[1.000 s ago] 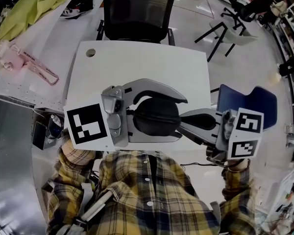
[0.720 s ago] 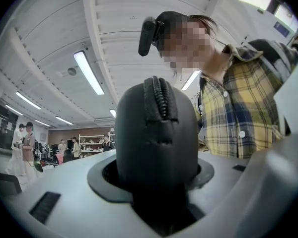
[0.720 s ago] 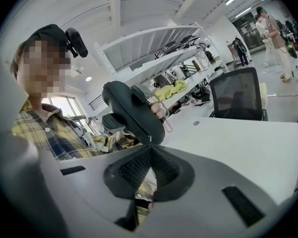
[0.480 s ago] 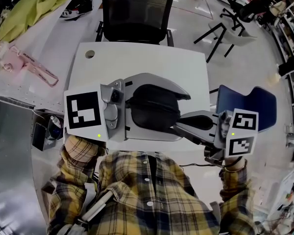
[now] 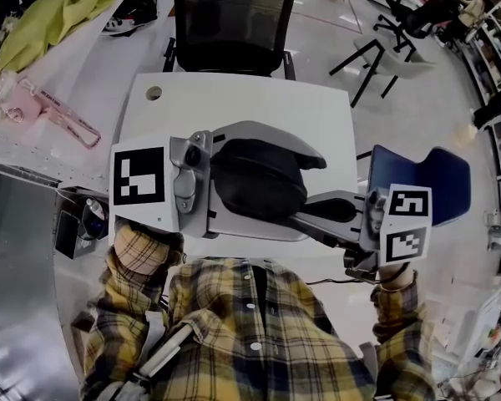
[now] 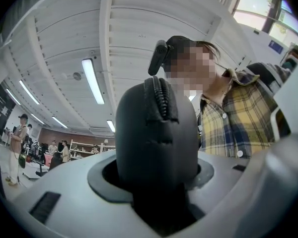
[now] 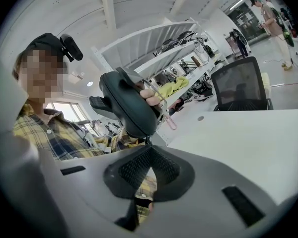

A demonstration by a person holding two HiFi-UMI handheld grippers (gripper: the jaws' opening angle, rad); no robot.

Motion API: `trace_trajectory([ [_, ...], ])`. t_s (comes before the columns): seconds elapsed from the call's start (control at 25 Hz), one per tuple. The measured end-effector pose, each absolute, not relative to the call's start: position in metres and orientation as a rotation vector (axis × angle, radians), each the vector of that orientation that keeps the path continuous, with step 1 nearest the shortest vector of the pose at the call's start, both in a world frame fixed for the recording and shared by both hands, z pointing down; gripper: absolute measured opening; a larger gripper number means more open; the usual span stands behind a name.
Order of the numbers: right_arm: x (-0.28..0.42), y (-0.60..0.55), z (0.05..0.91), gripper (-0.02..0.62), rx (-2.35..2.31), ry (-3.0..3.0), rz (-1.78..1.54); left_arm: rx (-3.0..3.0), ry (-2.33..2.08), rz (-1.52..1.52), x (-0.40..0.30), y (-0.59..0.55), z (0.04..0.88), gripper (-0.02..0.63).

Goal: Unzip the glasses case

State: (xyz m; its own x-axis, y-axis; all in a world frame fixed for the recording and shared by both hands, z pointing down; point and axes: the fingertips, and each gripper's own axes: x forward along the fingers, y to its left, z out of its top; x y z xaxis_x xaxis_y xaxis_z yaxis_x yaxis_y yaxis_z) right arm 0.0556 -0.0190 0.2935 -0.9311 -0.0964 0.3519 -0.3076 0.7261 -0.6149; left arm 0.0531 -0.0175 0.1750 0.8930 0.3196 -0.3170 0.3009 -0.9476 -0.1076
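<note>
Head view | black oval fabric glasses case [image 5: 255, 178] clamped in left gripper [image 6: 156, 192] above white table's [image 5: 259, 98] near edge | right gripper [image 7: 146, 145] pinched on its zipper pull [image 7: 147, 140] | zip seemingly closed, unzipping left.

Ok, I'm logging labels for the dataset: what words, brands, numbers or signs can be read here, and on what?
No text can be read.
Marker cubes: black-and-white squares, no letters.
Glasses case in the left tool: no brand shows.
Blue sign, left gripper view: too small to read.
</note>
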Motion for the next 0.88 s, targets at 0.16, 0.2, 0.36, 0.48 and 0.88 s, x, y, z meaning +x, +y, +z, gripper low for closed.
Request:
trace_trajectory([
  [0.16,0.050,-0.016,0.296,-0.002,0.289,-2.643,1.028,-3.007,-0.529,0.592,0.051,-0.015,0.169,0.249],
  [0.2,0.049,-0.016,0.296,-0.002,0.283,-2.647,1.033,-3.007,-0.537,0.603,0.051,-0.015,0.168,0.249],
  [0.36,0.045,-0.016,0.296,-0.002,0.268,-2.657,1.045,-3.004,-0.555,0.648,0.049,-0.015,0.164,0.249],
  [0.48,0.043,-0.015,0.297,-0.002,0.255,-2.661,1.044,-2.998,-0.559,0.656,0.049,-0.014,0.163,0.249],
  [0.88,0.034,-0.016,0.295,-0.002,0.245,-2.694,1.046,-2.997,-0.569,0.682,0.050,-0.013,0.160,0.249],
])
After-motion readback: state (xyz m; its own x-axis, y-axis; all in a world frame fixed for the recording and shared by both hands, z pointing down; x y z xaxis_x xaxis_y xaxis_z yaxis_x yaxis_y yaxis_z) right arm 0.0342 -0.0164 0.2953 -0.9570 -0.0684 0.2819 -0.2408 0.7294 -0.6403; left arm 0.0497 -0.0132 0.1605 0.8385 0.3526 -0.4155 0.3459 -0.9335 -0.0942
